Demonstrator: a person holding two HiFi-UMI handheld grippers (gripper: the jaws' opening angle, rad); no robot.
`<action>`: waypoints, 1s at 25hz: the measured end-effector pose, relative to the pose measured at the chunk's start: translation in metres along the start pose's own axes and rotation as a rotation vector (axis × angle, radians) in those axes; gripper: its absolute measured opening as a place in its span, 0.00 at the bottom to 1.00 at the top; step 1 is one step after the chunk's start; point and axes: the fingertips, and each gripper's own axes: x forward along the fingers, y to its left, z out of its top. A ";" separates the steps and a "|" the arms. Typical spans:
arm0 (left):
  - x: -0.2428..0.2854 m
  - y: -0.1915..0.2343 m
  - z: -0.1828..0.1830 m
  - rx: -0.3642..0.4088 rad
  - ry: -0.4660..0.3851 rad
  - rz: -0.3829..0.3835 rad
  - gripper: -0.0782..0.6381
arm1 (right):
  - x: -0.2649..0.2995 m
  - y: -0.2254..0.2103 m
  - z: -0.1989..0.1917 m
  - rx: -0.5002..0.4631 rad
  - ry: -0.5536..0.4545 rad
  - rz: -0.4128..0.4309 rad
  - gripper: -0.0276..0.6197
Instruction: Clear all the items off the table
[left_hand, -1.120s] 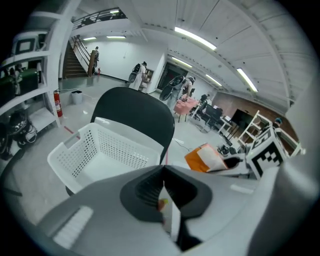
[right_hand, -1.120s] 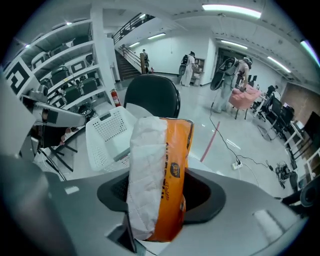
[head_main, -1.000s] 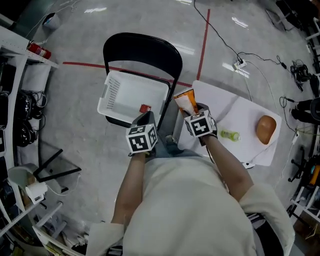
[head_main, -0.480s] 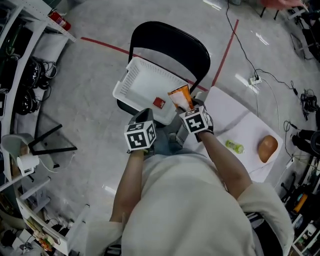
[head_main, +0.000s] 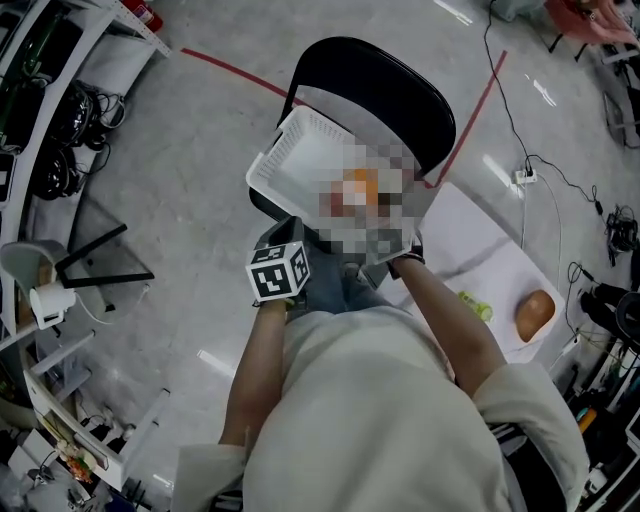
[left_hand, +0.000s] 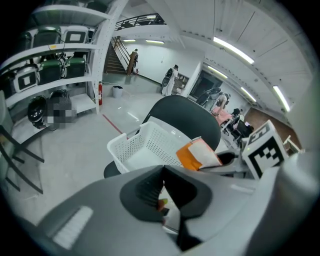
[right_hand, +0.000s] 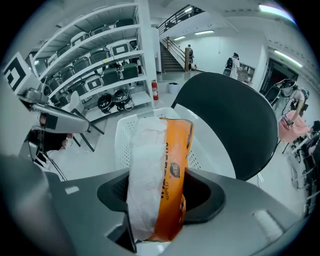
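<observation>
Grey polished floor (head_main: 170, 190) with a red tape line (head_main: 228, 68) lies around a black chair (head_main: 395, 85), and a white basket (head_main: 290, 165) stands on the seat of this chair.

The right gripper (right_hand: 157, 200) has its jaws quite wide apart and closed on an orange and white packet (right_hand: 160, 165). The pads press the lower part of the packet from both sides, and the rest of it stands up out of the jaws, a little tilted. The basket is directly beyond these jaws, and the upper end of the packet is at its near rim.

The left gripper (head_main: 284, 238) has its jaws fully together and they hold nothing. It is just beside the right gripper, near the front wall of the basket. From its jaws the basket and the chair back are straight ahead, and the packet is ahead to the right.

A white surface (head_main: 470, 240) lies to the right of the right jaws and behind them. On it are a small green thing (head_main: 476, 306) and a brown round thing (head_main: 535, 315), near each other but not touching, and both are well apart from either pair of jaws.
</observation>
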 end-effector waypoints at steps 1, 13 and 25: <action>0.002 0.003 0.001 -0.004 0.002 0.001 0.12 | 0.004 0.002 0.004 -0.006 0.003 0.004 0.44; 0.034 0.034 0.017 -0.007 0.050 0.004 0.12 | 0.056 0.022 0.038 -0.036 0.047 0.061 0.44; 0.047 0.049 0.025 -0.019 0.062 -0.006 0.12 | 0.078 0.041 0.061 -0.051 0.021 0.115 0.49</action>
